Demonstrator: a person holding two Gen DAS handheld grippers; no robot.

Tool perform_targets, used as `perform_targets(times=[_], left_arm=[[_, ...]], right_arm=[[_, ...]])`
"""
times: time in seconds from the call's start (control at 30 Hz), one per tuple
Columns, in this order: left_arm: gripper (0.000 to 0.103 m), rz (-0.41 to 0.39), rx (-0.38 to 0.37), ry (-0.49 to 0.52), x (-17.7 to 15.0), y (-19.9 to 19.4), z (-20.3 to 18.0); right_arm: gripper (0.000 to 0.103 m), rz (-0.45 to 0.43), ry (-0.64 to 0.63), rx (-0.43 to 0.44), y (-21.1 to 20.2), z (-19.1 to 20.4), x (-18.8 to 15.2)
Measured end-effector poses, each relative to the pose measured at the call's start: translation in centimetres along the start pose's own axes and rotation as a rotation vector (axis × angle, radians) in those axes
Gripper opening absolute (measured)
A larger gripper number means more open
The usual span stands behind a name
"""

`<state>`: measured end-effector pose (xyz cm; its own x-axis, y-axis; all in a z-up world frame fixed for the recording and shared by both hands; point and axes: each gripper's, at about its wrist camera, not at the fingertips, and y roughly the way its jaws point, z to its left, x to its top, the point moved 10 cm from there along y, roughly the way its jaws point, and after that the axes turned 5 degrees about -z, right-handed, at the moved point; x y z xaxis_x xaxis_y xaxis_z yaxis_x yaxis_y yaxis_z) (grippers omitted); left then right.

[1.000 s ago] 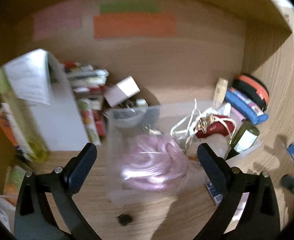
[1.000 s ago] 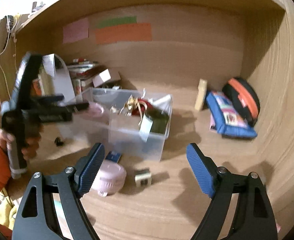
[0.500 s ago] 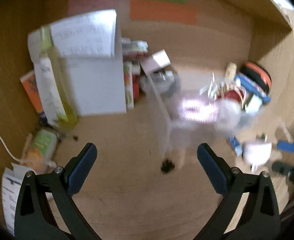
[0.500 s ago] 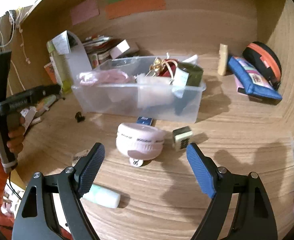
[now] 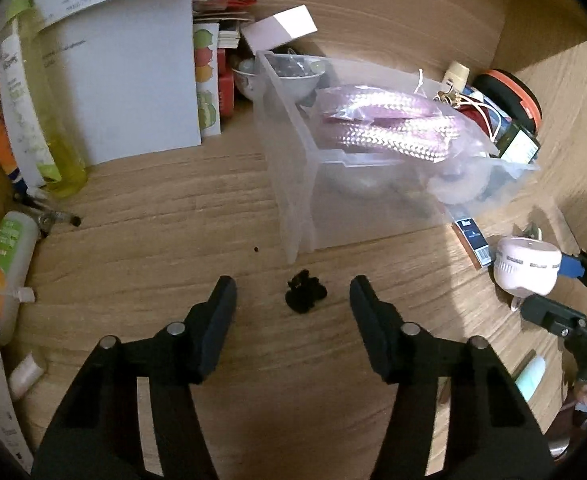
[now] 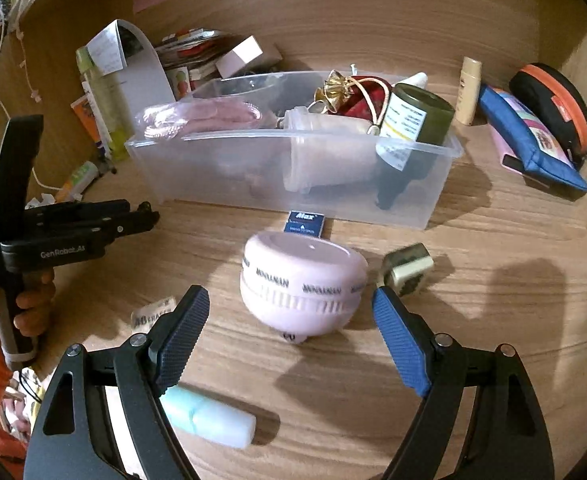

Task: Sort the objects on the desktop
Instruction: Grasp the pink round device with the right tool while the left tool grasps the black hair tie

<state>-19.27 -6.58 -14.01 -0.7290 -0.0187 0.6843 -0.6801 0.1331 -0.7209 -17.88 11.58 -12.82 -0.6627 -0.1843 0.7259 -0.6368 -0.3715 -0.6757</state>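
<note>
Pink domed gadget (image 6: pixel 302 284) lying between the spread right claw (image 6: pixel 289 324) tips looks light, rigid and slick; grip its ribbed band; left claw (image 5: pixel 292 300) likewise spread.

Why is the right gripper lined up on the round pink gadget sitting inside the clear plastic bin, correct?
Not quite. The round pink gadget sits on the wooden desk, in front of the clear plastic bin, not inside it. The right wrist view shows this. The right gripper is open and lined up on it.
</note>
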Motion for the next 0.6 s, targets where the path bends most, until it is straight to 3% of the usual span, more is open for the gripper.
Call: perform_targets(times=[0.07,0.23,0.3,0.33,0.6], left_arm=[[0.043,0.008,0.001,0.012,0.1,0.3,-0.2],[0.033,0.01,0.009,0.035,0.2,0.7,-0.5],[0.025,0.009,0.011,0.042,0.2,0.6,-0.5],[0.02,0.006,0.02,0.049,0.2,0.6,-0.5],[0.019,-0.032,0.042,0.055,0.3,-0.5,-0.5]], right_arm=[[0.081,-0.003,0.005,0.01,0.3,0.1,0.4],[0.078,0.001,0.005,0.044,0.8,0.6,0.9],[0.062,-0.002,-0.007,0.039,0.9,0.6,1.0],[0.061,0.003,-0.014,0.044,1.0,0.7,1.0],[0.061,-0.012,-0.025,0.084,0.4,1.2,0.6]])
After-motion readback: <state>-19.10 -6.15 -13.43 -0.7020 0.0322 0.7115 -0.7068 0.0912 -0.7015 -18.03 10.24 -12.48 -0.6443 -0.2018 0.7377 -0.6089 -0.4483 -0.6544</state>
